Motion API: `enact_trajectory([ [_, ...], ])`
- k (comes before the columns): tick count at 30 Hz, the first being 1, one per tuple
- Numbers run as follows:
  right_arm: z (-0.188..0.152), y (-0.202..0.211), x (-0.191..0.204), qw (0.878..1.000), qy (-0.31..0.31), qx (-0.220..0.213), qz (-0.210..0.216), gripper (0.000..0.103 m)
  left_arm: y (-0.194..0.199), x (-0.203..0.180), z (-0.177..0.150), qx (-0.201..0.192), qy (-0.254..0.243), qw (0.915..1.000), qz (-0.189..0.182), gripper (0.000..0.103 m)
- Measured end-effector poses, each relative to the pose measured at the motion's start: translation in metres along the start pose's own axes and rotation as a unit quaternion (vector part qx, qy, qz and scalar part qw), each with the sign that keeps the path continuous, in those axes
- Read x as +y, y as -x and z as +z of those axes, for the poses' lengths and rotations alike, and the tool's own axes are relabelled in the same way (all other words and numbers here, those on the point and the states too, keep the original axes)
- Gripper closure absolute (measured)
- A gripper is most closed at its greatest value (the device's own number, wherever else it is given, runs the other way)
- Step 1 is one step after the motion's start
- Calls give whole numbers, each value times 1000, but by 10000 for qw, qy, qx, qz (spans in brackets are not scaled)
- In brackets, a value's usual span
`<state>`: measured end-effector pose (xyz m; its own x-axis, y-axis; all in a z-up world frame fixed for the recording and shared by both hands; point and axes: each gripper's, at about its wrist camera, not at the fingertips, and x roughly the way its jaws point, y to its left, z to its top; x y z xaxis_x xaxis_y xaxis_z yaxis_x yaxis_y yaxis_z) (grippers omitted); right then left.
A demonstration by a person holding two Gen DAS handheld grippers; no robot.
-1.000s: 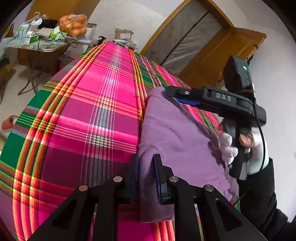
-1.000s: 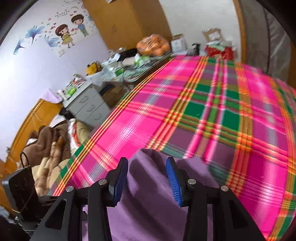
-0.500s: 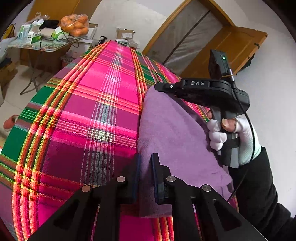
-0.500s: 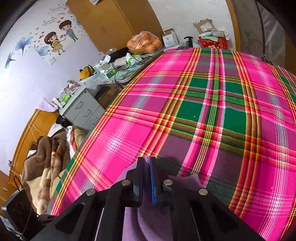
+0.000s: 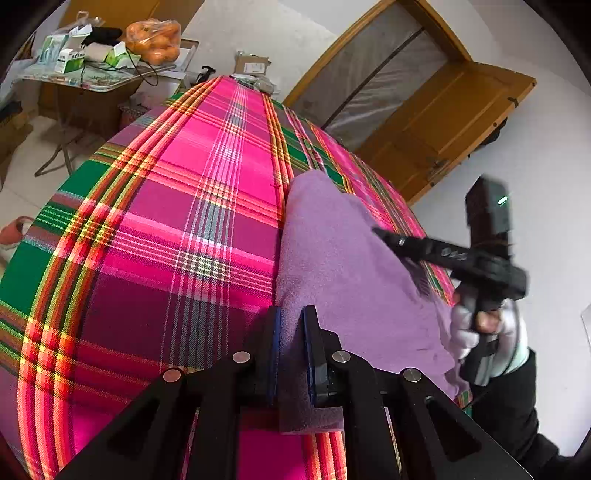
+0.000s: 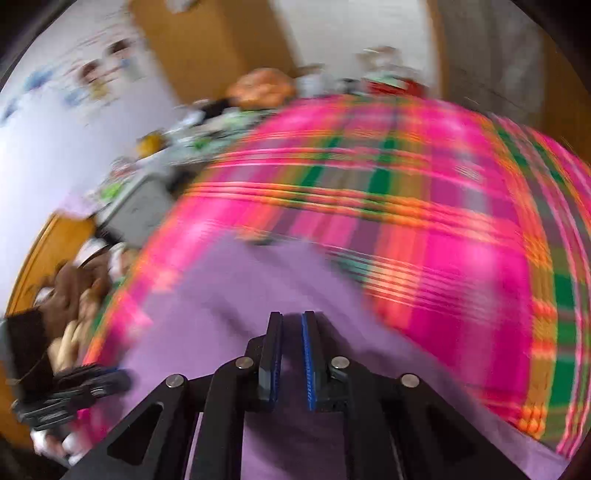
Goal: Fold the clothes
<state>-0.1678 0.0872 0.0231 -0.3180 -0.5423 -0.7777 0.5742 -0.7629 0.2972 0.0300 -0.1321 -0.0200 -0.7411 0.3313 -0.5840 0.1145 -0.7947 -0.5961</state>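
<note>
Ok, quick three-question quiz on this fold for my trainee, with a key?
1. True or false: the left gripper is shut on an edge of the purple cloth.
2. What covers the bed? A) white sheet B) pink plaid cover C) grey blanket
3. Fill in: the right gripper holds a pinch of the ____.

Key: 1 true. 2 B, the plaid cover. 3 cloth.

You are in a home bedroom: a bed under a plaid sheet (image 5: 155,229), a wooden door (image 5: 443,122), a cluttered bench (image 5: 92,75) with bagged oranges (image 5: 155,35)
</note>
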Motion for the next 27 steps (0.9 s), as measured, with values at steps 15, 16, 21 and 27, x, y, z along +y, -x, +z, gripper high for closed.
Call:
enact_trajectory([
  [15,-128,75,-10,9899,-682,-330,1194,56,15,0,-14,-29,-149,9999,-32,89],
  [16,-130,74,-9,9898,-700,-303,1207,56,14,-1,-13,-26,-148,9999,-25,89],
  [21,-137,69,-2,9892,-713,-233,1258,67,14,-4,-15,-27,-234,9997,31,89],
  [27,-140,81,-9,9874,-805,-387,1306,94,18,-8,-20,-3,-368,9993,-11,89],
])
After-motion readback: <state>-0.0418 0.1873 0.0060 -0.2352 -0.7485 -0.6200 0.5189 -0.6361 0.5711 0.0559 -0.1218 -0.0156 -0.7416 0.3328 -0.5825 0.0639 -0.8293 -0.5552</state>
